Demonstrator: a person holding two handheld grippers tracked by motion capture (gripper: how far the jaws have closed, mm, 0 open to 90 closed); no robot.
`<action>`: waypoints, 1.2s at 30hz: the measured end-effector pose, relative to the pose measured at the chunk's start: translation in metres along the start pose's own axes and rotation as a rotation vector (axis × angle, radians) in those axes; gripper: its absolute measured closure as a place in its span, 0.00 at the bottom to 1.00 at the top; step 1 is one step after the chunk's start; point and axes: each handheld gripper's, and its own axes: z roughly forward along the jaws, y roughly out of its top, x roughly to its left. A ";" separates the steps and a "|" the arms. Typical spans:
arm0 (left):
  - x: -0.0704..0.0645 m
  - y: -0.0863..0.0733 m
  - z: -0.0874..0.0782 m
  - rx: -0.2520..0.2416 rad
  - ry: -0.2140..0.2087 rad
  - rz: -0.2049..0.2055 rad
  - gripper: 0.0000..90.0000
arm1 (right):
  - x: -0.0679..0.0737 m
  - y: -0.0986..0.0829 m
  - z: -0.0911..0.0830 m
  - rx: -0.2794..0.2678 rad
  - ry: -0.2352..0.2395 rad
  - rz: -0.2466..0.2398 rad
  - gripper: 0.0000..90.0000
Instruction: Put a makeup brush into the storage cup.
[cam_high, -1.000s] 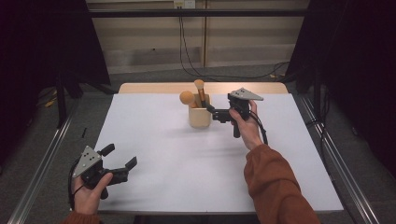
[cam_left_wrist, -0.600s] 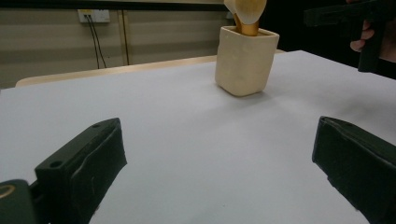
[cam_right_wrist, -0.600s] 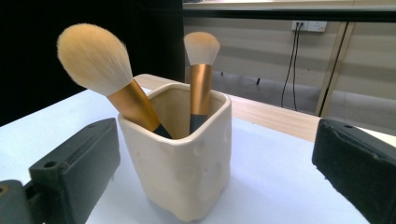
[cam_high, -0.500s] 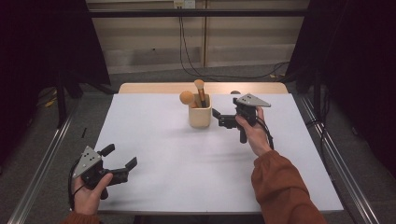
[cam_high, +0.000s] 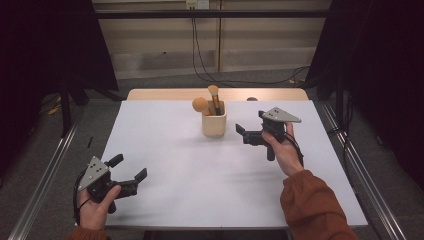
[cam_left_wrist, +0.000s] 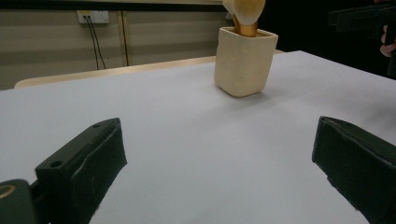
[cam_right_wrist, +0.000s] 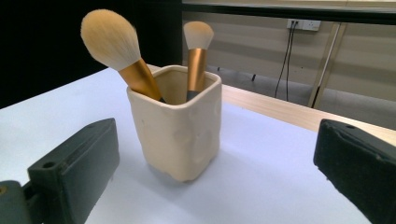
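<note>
Cup (cam_high: 214, 125): cream, upright on the white desk (cam_high: 200, 180), at about 12 o'clock from the desk's middle, near the far edge (its walls looked a little lumpy in the right gripper view).
Big brush (cam_right_wrist: 112, 42): stood in the cup, leaning out toward 10 o'clock in the right gripper view, round pale head up, gold ferrule touching the rim.
Small brush (cam_right_wrist: 197, 39): stood in the cup as well, close to upright, at 1 o'clock from the big brush's head.
Right gripper (cam_high: 248, 135): held above the desk at 3 o'clock from the cup, near it but apart; jaws wide apart, nothing between them, pointing toward the cup.
Right hand (cam_high: 285, 150): wrapped round the gripper's handle, an orange sleeve (cam_high: 312, 207) behind it.
Left gripper (cam_high: 131, 169): at 7 o'clock on the desk, near the front left corner, well apart from the cup; jaws spread wide and empty, aimed toward 1 o'clock.
Left hand (cam_high: 95, 210): gripped the handle at the desk's front edge.
</note>
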 end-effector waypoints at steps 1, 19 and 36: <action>0.000 0.000 0.000 0.001 0.000 0.000 0.03 | -0.001 0.000 -0.003 0.001 -0.001 0.000 0.00; -0.001 0.000 -0.003 -0.002 0.010 0.005 0.03 | -0.011 -0.027 -0.058 -0.050 -0.013 0.043 0.00; -0.003 -0.001 -0.007 -0.001 0.007 0.008 0.03 | -0.010 -0.055 -0.105 -0.038 -0.053 0.022 0.00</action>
